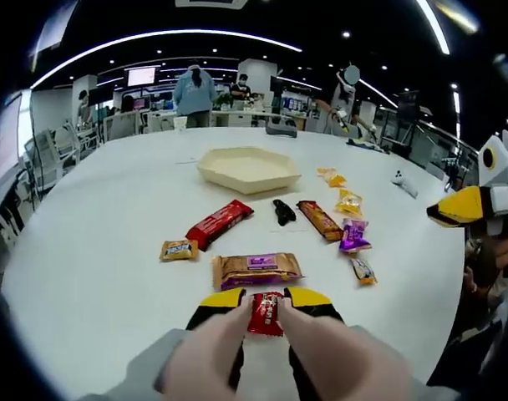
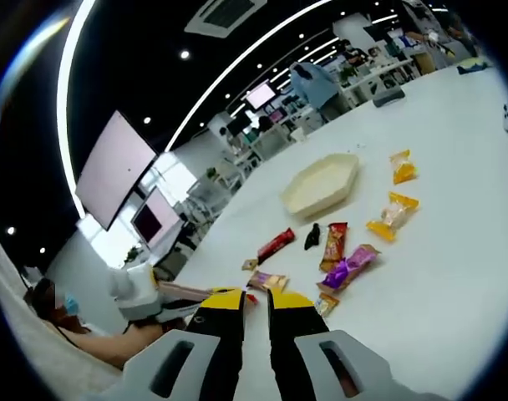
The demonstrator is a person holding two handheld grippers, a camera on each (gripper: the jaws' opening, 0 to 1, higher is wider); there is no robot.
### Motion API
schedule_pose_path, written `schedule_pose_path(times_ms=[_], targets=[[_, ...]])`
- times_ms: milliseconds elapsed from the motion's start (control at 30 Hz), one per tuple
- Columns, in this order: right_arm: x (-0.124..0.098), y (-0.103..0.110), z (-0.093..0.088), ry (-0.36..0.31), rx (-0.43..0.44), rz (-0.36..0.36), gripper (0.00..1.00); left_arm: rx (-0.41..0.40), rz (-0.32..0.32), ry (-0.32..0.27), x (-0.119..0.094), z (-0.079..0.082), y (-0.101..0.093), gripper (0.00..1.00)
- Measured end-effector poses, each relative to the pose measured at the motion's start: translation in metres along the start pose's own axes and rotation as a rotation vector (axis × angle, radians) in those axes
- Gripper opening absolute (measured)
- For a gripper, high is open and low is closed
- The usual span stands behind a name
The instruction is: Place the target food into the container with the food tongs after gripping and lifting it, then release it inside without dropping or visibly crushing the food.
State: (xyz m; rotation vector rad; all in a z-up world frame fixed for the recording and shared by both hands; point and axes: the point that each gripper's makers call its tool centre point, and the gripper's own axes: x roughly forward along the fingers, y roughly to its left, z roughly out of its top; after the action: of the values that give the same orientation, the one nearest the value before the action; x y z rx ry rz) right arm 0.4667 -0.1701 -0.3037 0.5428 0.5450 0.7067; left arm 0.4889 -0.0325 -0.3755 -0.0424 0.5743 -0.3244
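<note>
A small red snack packet (image 1: 266, 313) lies on the white table (image 1: 104, 251) right in front of my left gripper (image 1: 263, 301). That gripper is shut on pale food tongs (image 1: 212, 347), whose two arms converge on the red packet's sides. The cream hexagonal container (image 1: 247, 170) stands empty further back, past the row of snacks. My right gripper (image 2: 256, 302) hovers over the table's near side with its yellow-tipped jaws almost together and nothing between them. It also shows at the right edge of the left gripper view (image 1: 464, 206). The container (image 2: 321, 184) appears mid-table in the right gripper view.
Between packet and container lie a brown-purple wafer pack (image 1: 256, 270), a small gold packet (image 1: 179, 249), a long red bar (image 1: 220, 224), a black item (image 1: 283, 210), a brown bar (image 1: 320, 220), a purple packet (image 1: 353, 235) and yellow packets (image 1: 349, 203). People stand by desks beyond the table.
</note>
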Motion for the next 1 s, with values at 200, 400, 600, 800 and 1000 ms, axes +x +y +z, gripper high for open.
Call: schedule_pose_path(times_ms=[200, 400, 600, 800, 1000], targets=[[-0.003, 0.003, 0.004, -0.076, 0.029, -0.028, 0.09, 0.042, -0.09, -0.033, -0.014, 0.014, -0.007, 0.16], [-0.013, 0.005, -0.004, -0.049, -0.124, -0.08, 0.1, 0.014, -0.135, -0.073, -0.032, 0.018, -0.01, 0.16], [-0.009, 0.002, 0.013, -0.04, -0.152, -0.091, 0.11, -0.001, -0.163, -0.093, -0.047, 0.027, -0.014, 0.17], [0.015, -0.001, 0.017, 0.004, -0.189, -0.047, 0.13, -0.048, -0.149, -0.17, -0.055, 0.052, -0.013, 0.17], [0.029, 0.008, 0.036, -0.044, -0.194, 0.029, 0.15, -0.115, -0.108, -0.21, -0.066, 0.078, -0.002, 0.18]])
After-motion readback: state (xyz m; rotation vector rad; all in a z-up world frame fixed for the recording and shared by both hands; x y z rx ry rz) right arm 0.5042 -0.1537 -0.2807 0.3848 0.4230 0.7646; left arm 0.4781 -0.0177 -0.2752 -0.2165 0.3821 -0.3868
